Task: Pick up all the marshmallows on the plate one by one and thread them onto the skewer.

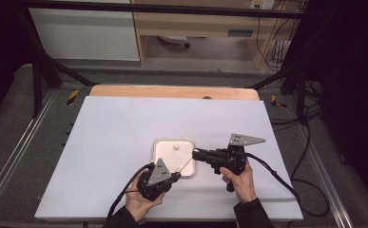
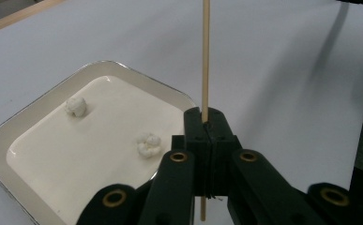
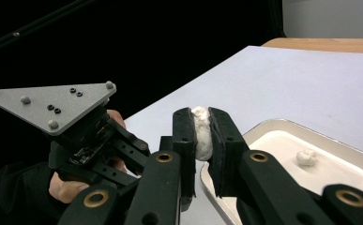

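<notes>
Above the tray (image 1: 159, 142), left tongs (image 2: 206, 123) clamp a skewer (image 2: 205, 56), right tongs (image 3: 202, 129) squeeze a marshmallow (image 3: 201, 133); misaligned, the tip could glance off.

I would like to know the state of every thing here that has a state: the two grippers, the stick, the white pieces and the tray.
left gripper: shut on the wooden skewer.
wooden skewer: clamped in the jaws, nothing threaded on the part in view.
right gripper: shut on a white piece.
white piece: pinched between the pads, lifted off the tray.
tray: flat on the table, two white pieces lying loose in it.
</notes>
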Motion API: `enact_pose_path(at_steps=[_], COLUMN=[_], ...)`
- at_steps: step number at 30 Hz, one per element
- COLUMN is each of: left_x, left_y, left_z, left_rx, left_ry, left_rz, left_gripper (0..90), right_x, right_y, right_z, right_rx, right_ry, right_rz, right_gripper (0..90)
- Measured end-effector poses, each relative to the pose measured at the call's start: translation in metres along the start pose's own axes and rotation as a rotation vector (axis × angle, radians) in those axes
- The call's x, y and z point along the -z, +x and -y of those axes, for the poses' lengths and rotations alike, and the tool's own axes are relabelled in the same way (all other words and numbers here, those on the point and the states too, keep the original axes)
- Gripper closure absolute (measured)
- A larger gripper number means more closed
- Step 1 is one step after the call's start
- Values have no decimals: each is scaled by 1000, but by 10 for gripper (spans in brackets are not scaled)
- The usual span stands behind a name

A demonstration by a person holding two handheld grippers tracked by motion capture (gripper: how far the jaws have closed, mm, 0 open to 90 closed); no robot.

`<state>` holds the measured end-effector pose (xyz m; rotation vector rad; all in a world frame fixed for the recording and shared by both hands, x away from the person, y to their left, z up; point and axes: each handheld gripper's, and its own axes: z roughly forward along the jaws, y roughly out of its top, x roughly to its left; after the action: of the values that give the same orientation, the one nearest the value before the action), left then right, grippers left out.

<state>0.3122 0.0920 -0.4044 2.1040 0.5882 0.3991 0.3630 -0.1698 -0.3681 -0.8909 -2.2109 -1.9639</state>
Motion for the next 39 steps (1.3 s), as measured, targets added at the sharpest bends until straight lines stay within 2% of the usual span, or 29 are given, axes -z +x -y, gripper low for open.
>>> enact_pose_path(at_steps=[9,10,30,39], left_x=[3,3,2,2], left_y=[1,0,-1,-2], left_z=[-2,-2,-4,-5], left_rx=[-23,-20,-41,-49], left_ry=[14,13,38,41], left_rz=[-27,-21,-42,-35], left_gripper=[895,894,894,895], right_x=[0,0,-4,-4], right_y=[1,1,2,3], right_z=[1,1,5,6], right_rx=[10,9,-2,-8], right_ry=[19,18,32,26], right_rz=[21,21,1,-6], right_gripper=[823,823,823,823])
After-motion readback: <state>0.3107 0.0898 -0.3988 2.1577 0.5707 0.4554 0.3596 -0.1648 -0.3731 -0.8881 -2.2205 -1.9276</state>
